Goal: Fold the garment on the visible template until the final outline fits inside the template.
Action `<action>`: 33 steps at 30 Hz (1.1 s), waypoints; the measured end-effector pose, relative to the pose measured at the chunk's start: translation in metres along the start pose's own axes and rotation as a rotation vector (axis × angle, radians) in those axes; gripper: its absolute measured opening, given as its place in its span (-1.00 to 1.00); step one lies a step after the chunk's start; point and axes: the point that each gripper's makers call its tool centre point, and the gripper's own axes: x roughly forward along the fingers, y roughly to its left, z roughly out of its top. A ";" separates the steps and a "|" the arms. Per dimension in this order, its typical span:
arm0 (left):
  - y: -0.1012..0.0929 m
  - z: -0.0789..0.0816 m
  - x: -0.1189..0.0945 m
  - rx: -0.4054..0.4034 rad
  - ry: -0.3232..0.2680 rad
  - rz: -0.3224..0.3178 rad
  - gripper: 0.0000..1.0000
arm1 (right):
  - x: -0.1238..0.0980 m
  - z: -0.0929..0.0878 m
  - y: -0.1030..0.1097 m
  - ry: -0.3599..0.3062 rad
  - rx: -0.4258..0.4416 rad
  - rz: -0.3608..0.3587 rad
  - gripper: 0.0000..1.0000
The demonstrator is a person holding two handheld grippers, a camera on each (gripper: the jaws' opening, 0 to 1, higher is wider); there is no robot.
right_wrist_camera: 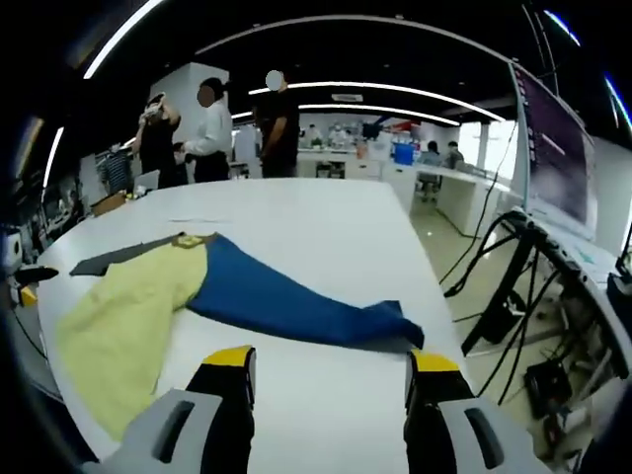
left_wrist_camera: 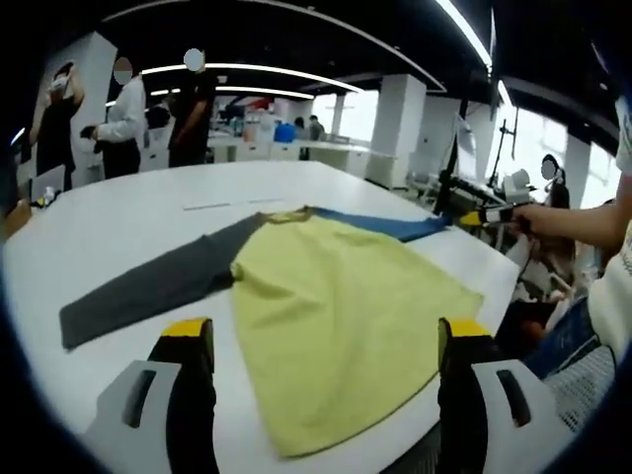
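A long-sleeved shirt lies flat on the white table (left_wrist_camera: 128,222). Its body is yellow (left_wrist_camera: 336,316), one sleeve is grey (left_wrist_camera: 148,291) and the other is blue (left_wrist_camera: 380,225). My left gripper (left_wrist_camera: 326,336) is open, low over the yellow hem, with nothing between its jaws. In the right gripper view the blue sleeve (right_wrist_camera: 286,301) runs toward my right gripper (right_wrist_camera: 332,360), which is open just short of the cuff (right_wrist_camera: 395,331). In the left gripper view the right gripper (left_wrist_camera: 484,217) sits at the blue cuff's end, held by a hand (left_wrist_camera: 538,219).
Thin marks (left_wrist_camera: 207,205) lie on the table beyond the collar. Several people (left_wrist_camera: 123,118) stand at the table's far end. Cables and a stand (right_wrist_camera: 504,286) hang off the table's right edge. More desks (left_wrist_camera: 296,148) stand behind.
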 end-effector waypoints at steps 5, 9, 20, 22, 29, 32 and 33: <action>-0.003 0.003 0.000 0.007 -0.011 -0.007 0.96 | 0.010 -0.002 -0.019 0.020 -0.049 -0.031 -0.12; -0.006 0.007 0.000 0.004 -0.026 -0.018 0.98 | 0.018 -0.007 -0.032 0.038 -0.074 -0.046 -0.28; 0.000 0.011 0.000 0.011 -0.026 0.010 0.98 | 0.065 -0.025 -0.086 0.123 -0.149 -0.098 -0.74; 0.001 0.011 -0.001 0.011 -0.023 0.017 0.97 | 0.073 -0.033 -0.093 0.144 -0.132 -0.112 -0.75; 0.004 0.010 -0.004 0.015 -0.014 0.035 0.94 | 0.089 -0.039 -0.103 0.159 -0.145 -0.126 -0.86; 0.006 0.010 -0.005 0.015 -0.010 0.044 0.92 | 0.093 -0.041 -0.107 0.169 -0.143 -0.128 -0.99; 0.006 0.010 -0.005 0.015 -0.009 0.047 0.91 | 0.093 -0.041 -0.108 0.172 -0.136 -0.126 -1.00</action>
